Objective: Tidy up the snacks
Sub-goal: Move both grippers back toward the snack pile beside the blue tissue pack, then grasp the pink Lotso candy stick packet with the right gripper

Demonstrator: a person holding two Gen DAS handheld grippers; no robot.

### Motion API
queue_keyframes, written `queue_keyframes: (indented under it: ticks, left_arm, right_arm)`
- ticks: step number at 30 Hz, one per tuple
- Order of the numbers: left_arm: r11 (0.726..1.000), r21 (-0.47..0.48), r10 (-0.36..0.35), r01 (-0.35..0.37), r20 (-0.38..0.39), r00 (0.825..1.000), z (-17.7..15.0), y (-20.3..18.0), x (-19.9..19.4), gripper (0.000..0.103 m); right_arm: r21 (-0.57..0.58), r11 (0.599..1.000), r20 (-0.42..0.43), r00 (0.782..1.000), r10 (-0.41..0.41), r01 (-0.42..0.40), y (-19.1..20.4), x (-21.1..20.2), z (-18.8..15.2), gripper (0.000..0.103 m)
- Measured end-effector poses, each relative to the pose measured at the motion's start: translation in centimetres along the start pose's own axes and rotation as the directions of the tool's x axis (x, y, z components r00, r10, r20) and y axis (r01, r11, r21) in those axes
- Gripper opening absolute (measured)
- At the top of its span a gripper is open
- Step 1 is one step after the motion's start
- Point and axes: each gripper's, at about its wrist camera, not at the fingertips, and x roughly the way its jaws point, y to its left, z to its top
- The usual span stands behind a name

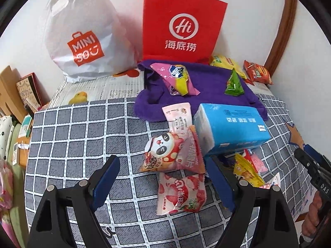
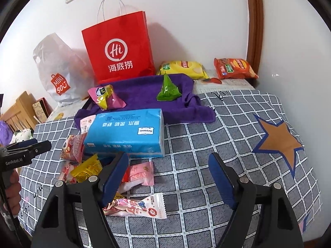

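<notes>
My left gripper (image 1: 163,171) is open and empty above the checked cloth, its jaws on either side of a pink panda snack pack (image 1: 172,152) and a strawberry pack (image 1: 181,193). My right gripper (image 2: 168,170) is open and empty over the cloth, with a pink pack (image 2: 138,174) and a white-pink pack (image 2: 138,205) by its left finger. A blue tissue pack (image 1: 229,126) (image 2: 126,133) lies between the snacks. A purple towel (image 2: 140,95) holds a pink-yellow pack (image 2: 106,97) and a green triangular pack (image 2: 168,88). A yellow pack (image 2: 88,168) lies to the left.
A red Hi paper bag (image 2: 120,47) and a white Miniso bag (image 1: 80,31) stand against the wall. A yellow chip bag (image 2: 183,68) and an orange chip bag (image 2: 234,68) lie at the back. Boxes (image 1: 12,91) stand off the left edge.
</notes>
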Motion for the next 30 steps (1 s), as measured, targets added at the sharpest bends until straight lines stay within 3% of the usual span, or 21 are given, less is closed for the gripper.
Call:
queue_keyframes:
  ticks: [8,12,15,22,27,30]
  left_arm:
    - [1.0,-0.017,-0.01,0.01,-0.007,1.0,0.1,0.6,0.7,0.085]
    - [1.0,-0.017,-0.011,0.011,-0.017,1.0,0.0,0.6,1.2,0.085]
    - [1.0,-0.012,-0.01,0.01,-0.023,1.0,0.0,0.7,1.4,0.085]
    - [1.0,-0.016,-0.018,0.018,-0.027,0.999,-0.2,0.7,1.5,0.085]
    - [0.999,0.006,-0.032,0.032,-0.03,0.999,-0.3,0.1,1.4,0.085]
    - [0.999,0.032,-0.029,0.03,-0.024,0.999,-0.4,-0.1,1.2,0.085]
  right_arm:
    - [-0.032,0.998,-0.045,0.998,0.045,-0.047,1.1,1.7,-0.9,0.079]
    - [-0.078,0.992,-0.075,0.993,0.089,-0.094,2.4,2.6,-1.7,0.068]
    - [-0.13,0.979,-0.091,0.985,0.145,-0.156,3.6,2.8,-2.5,0.063]
    - [-0.26,0.938,-0.097,0.972,0.212,-0.23,5.3,1.9,-4.6,0.063]
    - [-0.275,0.912,-0.149,0.951,0.272,-0.304,5.7,3.1,-5.0,0.063]
    - [-0.269,0.885,-0.219,0.919,0.329,-0.381,5.5,4.0,-5.3,0.063]
